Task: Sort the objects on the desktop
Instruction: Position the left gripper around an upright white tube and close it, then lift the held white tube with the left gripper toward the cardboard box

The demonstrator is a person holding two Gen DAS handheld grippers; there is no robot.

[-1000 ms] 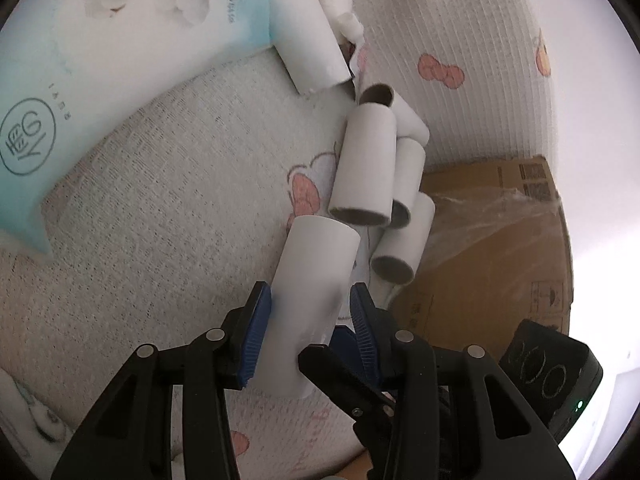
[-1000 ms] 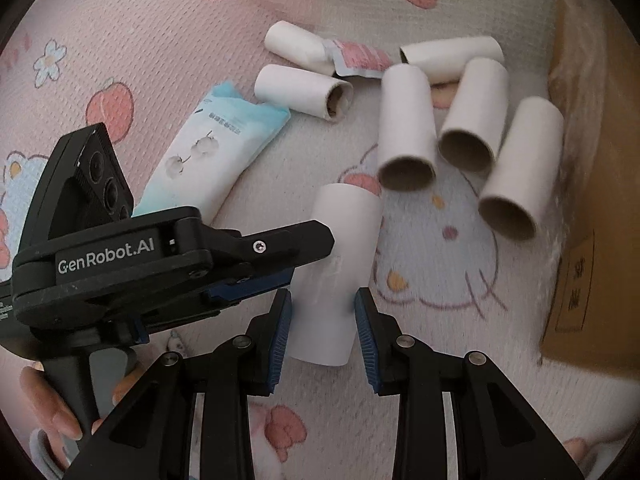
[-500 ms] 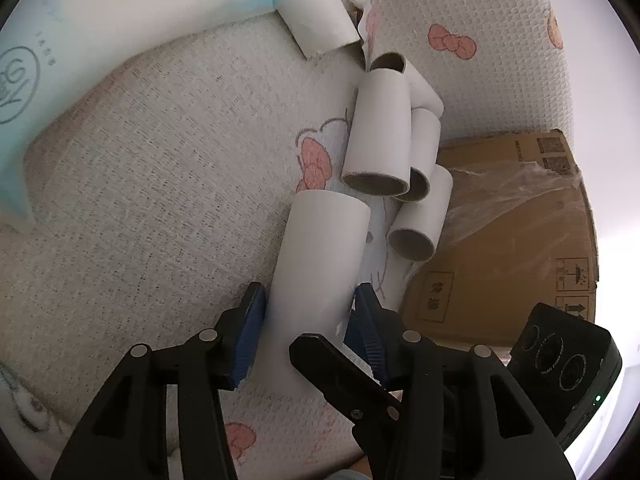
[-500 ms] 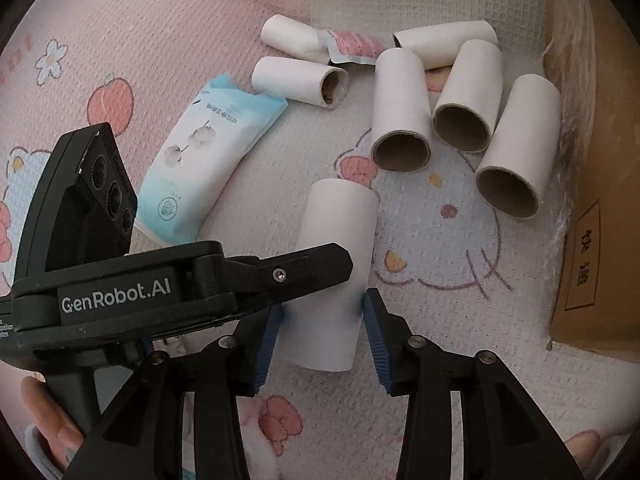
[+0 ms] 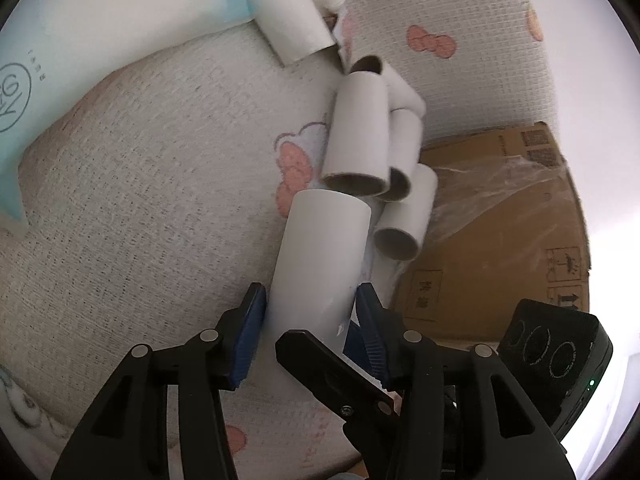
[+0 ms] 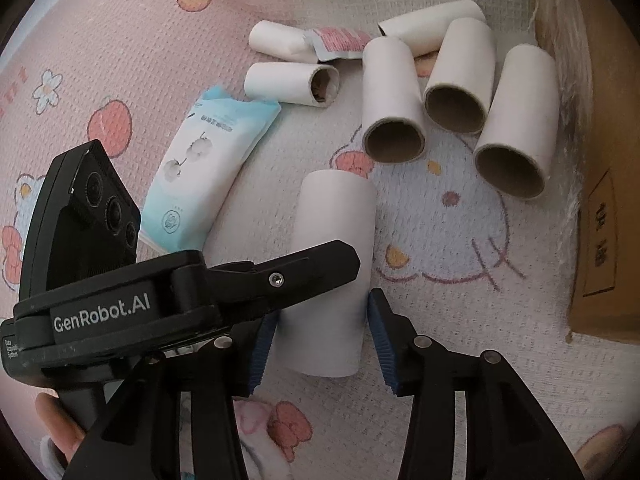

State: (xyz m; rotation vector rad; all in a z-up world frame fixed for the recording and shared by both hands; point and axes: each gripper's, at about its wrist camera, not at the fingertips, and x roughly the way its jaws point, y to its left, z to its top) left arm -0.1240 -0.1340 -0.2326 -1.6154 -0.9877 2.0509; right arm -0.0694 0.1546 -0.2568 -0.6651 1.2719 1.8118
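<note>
A white cardboard tube (image 6: 332,248) lies on the pink cartoon cloth (image 6: 120,40), its near end between my right gripper (image 6: 320,344)'s blue pads with small gaps on both sides. My left gripper (image 5: 308,328) also straddles this tube (image 5: 320,256), jaws open with gaps at the pads. Three more tubes (image 6: 452,100) lie side by side beyond it, open ends toward me, and also show in the left wrist view (image 5: 360,132). Further tubes (image 6: 288,84) and a light-blue tissue pack (image 6: 208,164) lie to the left.
A brown cardboard box (image 6: 604,200) with plastic wrap stands at the right edge of the cloth, also in the left wrist view (image 5: 492,232). A small pink sachet (image 6: 340,42) lies among the far tubes. The left gripper's black body (image 6: 120,300) crosses the right view.
Both grippers' jaws have widened around the near tube, opening gaps at the pads. Both have drawn back slightly along it. The tube lies where it was.
</note>
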